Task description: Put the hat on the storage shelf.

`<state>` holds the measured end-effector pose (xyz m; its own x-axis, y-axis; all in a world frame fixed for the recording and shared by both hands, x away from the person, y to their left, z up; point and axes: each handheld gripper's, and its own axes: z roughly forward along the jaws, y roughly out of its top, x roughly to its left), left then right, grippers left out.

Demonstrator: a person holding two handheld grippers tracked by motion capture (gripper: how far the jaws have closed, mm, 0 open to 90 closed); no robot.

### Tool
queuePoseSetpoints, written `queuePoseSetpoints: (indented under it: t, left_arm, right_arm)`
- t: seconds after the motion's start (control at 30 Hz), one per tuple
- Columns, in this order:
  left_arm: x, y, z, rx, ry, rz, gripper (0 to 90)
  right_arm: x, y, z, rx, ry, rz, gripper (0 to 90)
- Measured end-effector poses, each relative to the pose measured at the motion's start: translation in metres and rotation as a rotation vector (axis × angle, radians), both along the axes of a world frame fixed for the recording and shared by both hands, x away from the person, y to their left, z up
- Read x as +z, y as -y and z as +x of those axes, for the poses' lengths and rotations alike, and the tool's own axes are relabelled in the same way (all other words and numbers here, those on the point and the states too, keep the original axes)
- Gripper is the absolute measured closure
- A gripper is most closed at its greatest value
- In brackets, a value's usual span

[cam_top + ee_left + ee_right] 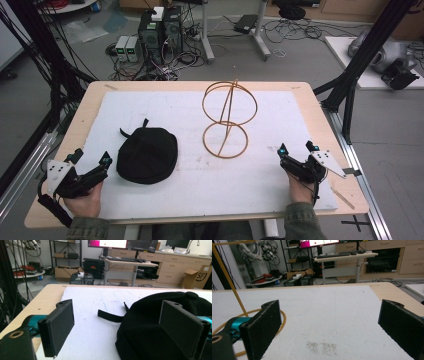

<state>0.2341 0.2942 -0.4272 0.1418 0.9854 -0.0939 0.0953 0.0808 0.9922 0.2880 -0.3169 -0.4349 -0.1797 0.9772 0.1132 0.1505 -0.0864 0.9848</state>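
Beside black cap (147, 154), wire stand (227, 119).

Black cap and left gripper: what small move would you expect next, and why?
Probably a short push forward and inward, so the left gripper closes on the near edge of the black cap. Its jaws stand open and hold nothing, and in the left gripper view the cap lies just ahead, by one jaw. The right gripper is open over bare white mat, beside the wire stand.

Black cap (147, 154) flat on white mat, left of wire stand (227, 120).
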Motion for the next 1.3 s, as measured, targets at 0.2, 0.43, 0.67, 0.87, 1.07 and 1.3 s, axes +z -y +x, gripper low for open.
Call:
queuePoseSetpoints:
  t: [0.2, 0.43, 0.67, 0.87, 1.07, 1.3]
  left_arm:
    - [0.0, 0.003, 0.002, -0.013, -0.001, -0.005, 13.1]
    - [0.001, 0.003, 0.002, -0.039, 0.011, -0.014, 13.1]
    - [0.002, 0.003, 0.0, -0.062, 0.046, -0.032, 13.2]
    - [0.004, 0.009, 0.002, -0.082, 0.039, 0.004, 13.1]
    - [0.007, 0.017, 0.004, -0.128, 0.032, 0.028, 13.2]
    - [0.009, 0.021, 0.006, -0.167, 0.015, 0.056, 13.2]
  right_arm:
    - [-0.001, -0.004, -0.001, 0.014, -0.014, -0.032, 3.8]
    - [0.0, -0.003, -0.001, 0.016, -0.011, -0.021, 3.8]
    - [0.001, -0.004, 0.0, 0.021, -0.01, -0.027, 3.8]
    - [0.002, -0.006, 0.0, 0.024, -0.007, -0.024, 3.8]
    - [0.003, -0.006, 0.0, 0.03, -0.005, -0.026, 3.8]
    - [0.002, -0.005, 0.0, 0.033, -0.004, -0.024, 3.8]
